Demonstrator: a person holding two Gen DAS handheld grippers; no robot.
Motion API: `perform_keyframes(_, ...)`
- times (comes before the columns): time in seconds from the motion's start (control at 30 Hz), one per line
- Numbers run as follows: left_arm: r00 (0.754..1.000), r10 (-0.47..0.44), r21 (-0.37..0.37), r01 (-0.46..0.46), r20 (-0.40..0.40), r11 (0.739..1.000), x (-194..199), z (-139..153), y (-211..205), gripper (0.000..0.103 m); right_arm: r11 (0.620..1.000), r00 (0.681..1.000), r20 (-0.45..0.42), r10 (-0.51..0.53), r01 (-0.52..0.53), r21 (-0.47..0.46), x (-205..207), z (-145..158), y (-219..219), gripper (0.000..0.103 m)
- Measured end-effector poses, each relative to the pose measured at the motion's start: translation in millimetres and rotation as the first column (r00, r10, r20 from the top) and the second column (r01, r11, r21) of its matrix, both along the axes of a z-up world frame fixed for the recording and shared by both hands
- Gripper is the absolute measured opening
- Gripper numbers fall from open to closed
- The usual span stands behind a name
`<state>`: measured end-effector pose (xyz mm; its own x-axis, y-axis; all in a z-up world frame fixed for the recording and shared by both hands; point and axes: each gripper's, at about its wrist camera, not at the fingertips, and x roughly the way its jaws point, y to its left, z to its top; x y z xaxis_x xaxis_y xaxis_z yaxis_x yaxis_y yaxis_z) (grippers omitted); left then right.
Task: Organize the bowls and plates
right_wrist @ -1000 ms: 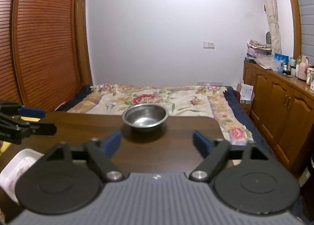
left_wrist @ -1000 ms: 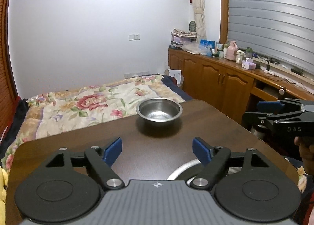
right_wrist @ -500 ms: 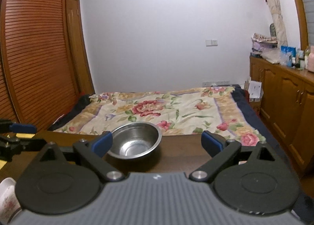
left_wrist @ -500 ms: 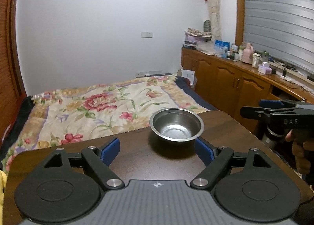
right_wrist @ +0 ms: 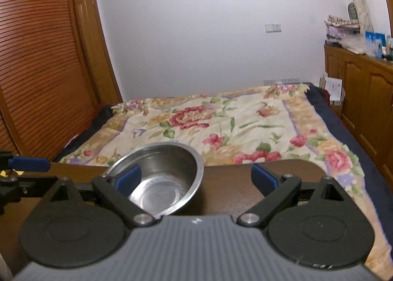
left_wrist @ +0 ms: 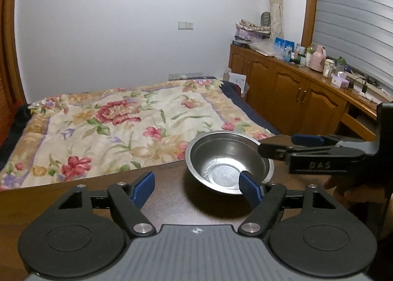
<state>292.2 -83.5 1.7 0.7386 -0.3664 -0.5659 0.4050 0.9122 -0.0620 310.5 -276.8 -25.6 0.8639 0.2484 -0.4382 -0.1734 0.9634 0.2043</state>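
Dim, cool indoor light; fisheye-bent edges, perhaps slight blur.

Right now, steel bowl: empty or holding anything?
Empty. Both wrist views show the steel bowl's bare shiny bottom, nothing inside; it sits upright on the table.

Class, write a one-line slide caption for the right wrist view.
Open right gripper straddles the rim of a steel bowl on a dark wooden table.

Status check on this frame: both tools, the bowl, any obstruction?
Left tool open, right tool open. Steel bowl on table, ungripped, right tool's left finger inside its rim. Nothing in the way.
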Motion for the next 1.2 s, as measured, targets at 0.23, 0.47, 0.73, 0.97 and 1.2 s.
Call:
perform_keyframes(0.23, 0.999, -0.009, 0.009, 0.009, -0.048, 1.000, 25.0, -14.3, -9.7, 0.071, 1.000, 0.999, -0.028, 0.023, -0.022, 0.020, 6.9, -6.5, 6.2, 0.095)
perform_keyframes(0.47, 0.996, -0.005, 0.005, 0.005, -0.086, 1.000, 40.9, -27.1, -13.1, 0.066, 0.998, 0.998, -0.039, 0.046, -0.045, 0.033, 13.0, -4.7, 9.5, 0.095)
perform_keyframes(0.73, 0.991, -0.003, -0.015, 0.001, -0.132, 1.000, 52.8, -36.9, -15.5, 0.061, 0.997, 0.996, -0.049, 0.072, -0.070, 0.041, 14.9, -6.5, 11.8, 0.092)
perform_keyframes(0.97, 0.981, -0.017, -0.060, 0.005, -0.194, 0.998, 59.2, -41.0, -17.7, 0.031, 0.994, 0.993, -0.069, 0.097, -0.092, 0.065, 17.2, -8.6, 11.6, 0.080)
perform_keyframes(1.2, 0.979, -0.011, -0.061, -0.001, -0.204, 0.998, 57.2, -39.1, -17.7, 0.028, 0.989, 0.987, -0.101, 0.122, -0.113, 0.091, 18.7, -12.2, 13.9, 0.059)
